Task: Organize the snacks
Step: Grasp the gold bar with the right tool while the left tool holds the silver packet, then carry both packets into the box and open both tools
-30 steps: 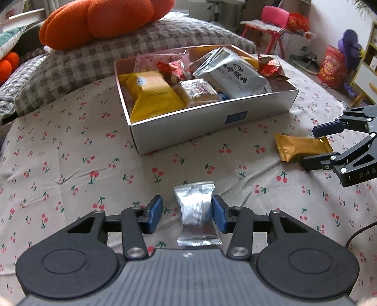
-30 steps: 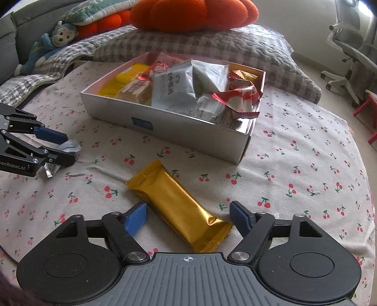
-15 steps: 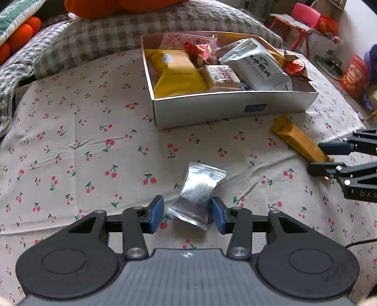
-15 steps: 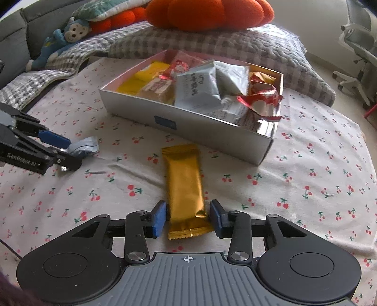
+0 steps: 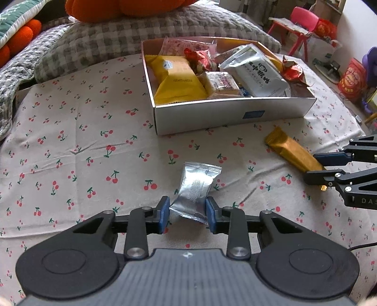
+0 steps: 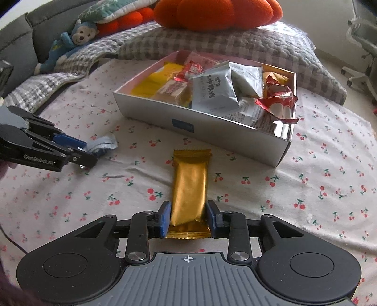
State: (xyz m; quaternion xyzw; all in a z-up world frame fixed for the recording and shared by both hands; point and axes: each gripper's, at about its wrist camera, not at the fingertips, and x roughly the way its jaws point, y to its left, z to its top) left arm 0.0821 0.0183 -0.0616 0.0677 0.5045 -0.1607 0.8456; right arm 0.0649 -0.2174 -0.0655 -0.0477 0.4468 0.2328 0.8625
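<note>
A crumpled silver snack packet [image 5: 196, 188] lies on the cherry-print cloth. My left gripper [image 5: 187, 211] has its blue pads pressing the packet's near end, and its jaws are closing. A gold snack bar [image 6: 189, 181] points away from my right gripper [image 6: 188, 216], whose closing pads squeeze its near end. The white open box [image 5: 212, 115] beyond them holds several snack packs. In the right wrist view the left gripper [image 6: 88, 153] sits at the left with the silver packet [image 6: 103, 142]. In the left wrist view the right gripper [image 5: 312, 166] is on the gold bar [image 5: 287, 150].
A grey checked pillow [image 5: 117, 37] with an orange plush [image 6: 212, 11] lies behind the box [image 6: 212, 131]. A blue monkey toy [image 6: 70, 42] sits far left. An office chair [image 6: 362, 51] and a pink chair [image 5: 301, 21] stand off the bed.
Both pairs of jaws have narrowed onto their snacks. The gold bar turned from slanted to straight between the right pads. The silver packet tilted and crumpled between the left pads.
</note>
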